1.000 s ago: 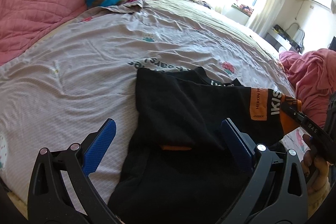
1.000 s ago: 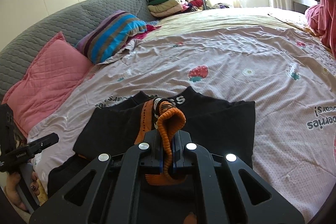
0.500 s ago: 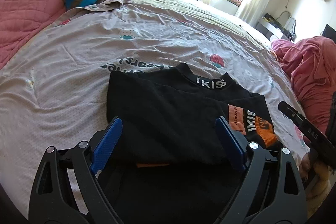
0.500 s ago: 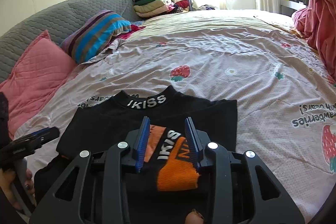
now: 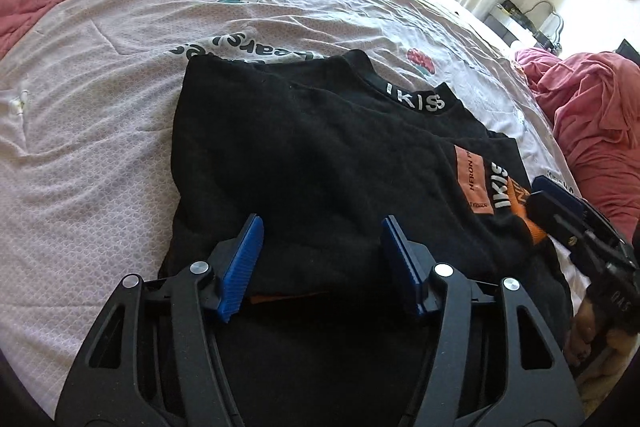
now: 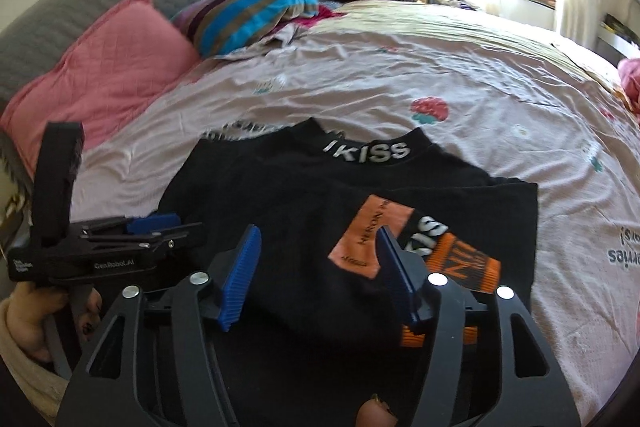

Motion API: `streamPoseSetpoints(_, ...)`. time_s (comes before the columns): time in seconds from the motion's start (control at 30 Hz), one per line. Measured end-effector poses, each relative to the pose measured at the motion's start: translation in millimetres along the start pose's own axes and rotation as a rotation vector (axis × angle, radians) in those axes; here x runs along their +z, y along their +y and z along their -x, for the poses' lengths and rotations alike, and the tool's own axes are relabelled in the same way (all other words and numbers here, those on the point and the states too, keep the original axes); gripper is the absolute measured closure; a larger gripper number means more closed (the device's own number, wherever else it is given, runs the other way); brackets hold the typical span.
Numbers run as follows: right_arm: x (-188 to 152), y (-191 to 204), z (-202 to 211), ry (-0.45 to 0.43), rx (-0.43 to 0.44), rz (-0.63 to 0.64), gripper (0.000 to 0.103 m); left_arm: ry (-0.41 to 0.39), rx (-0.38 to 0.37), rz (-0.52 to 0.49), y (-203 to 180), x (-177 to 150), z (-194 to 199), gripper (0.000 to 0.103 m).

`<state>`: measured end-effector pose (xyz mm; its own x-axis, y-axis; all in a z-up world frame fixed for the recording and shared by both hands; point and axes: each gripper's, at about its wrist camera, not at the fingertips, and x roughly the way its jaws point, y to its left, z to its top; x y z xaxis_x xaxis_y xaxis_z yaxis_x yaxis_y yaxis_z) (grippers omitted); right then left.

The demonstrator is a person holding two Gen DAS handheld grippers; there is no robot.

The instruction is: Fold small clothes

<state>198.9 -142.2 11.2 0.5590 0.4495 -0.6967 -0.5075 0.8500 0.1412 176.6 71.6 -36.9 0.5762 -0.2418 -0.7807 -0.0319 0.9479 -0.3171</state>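
right wrist view: black top [image 6: 320,195] collar reads "ikiss", left gripper [image 6: 168,227] "genrobot.ai"

Black sweater [image 6: 304,211] with orange cuff [image 6: 464,263], white lettering; pink pillow [image 6: 108,67]; blue-striped pillow [image 6: 252,11].

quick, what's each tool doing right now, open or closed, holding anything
Left tool: open, holding nothing, over the black top.
Right tool: open, holding nothing, over the orange-cuffed sleeve.
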Motion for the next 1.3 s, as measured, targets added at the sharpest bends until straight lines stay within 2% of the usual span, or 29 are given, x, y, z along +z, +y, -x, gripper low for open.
streamPoseSetpoints(0.17,-7.9,-3.2,-24.5,0.094,-0.081,0.001,0.037,-0.005,0.006,-0.008,-1.1,-2.1,1.3,0.050)
streamPoseSetpoints(0.23,-16.6,-13.0,-34.5,0.145,-0.142,-0.023,0.037,-0.006,0.004,-0.007,-0.9,-2.2,1.8,0.050)
streamPoseSetpoints(0.3,-24.3,-24.2,-37.8,0.162,-0.162,-0.055,0.037,-0.005,-0.002,-0.003,0.4,-2.4,2.8,0.050)
streamPoseSetpoints(0.4,-29.1,-33.5,-34.0,0.155,-0.132,-0.090,0.037,-0.005,-0.007,0.003,1.4,-2.5,3.5,0.050)
streamPoseSetpoints(0.53,-29.6,-30.7,-31.4,0.141,-0.136,-0.082,0.036,-0.008,-0.005,0.006,0.8,-3.5,4.5,0.050)
streamPoseSetpoints(0.7,-28.7,-29.8,-14.9,0.076,-0.086,-0.121,0.032,-0.011,-0.006,0.007,0.1,-4.3,5.5,0.050)
streamPoseSetpoints(0.87,-26.2,-28.9,-6.6,0.054,-0.070,-0.133,0.023,-0.015,-0.002,0.012,0.1,-5.4,8.4,0.049)
streamPoseSetpoints(1.07,-25.7,-28.8,-0.6,0.033,-0.047,-0.158,0.012,-0.018,-0.006,0.014,-2.2,-5.5,12.1,0.043)
streamPoseSetpoints(1.23,-23.9,-29.5,10.2,-0.005,-0.036,-0.165,0.009,-0.030,-0.011,0.016,-5.8,-6.0,20.0,0.031)
streamPoseSetpoints(1.3,-23.2,-30.1,13.4,-0.015,-0.034,-0.168,0.005,-0.035,-0.014,0.022,-5.9,-6.0,23.1,0.028)
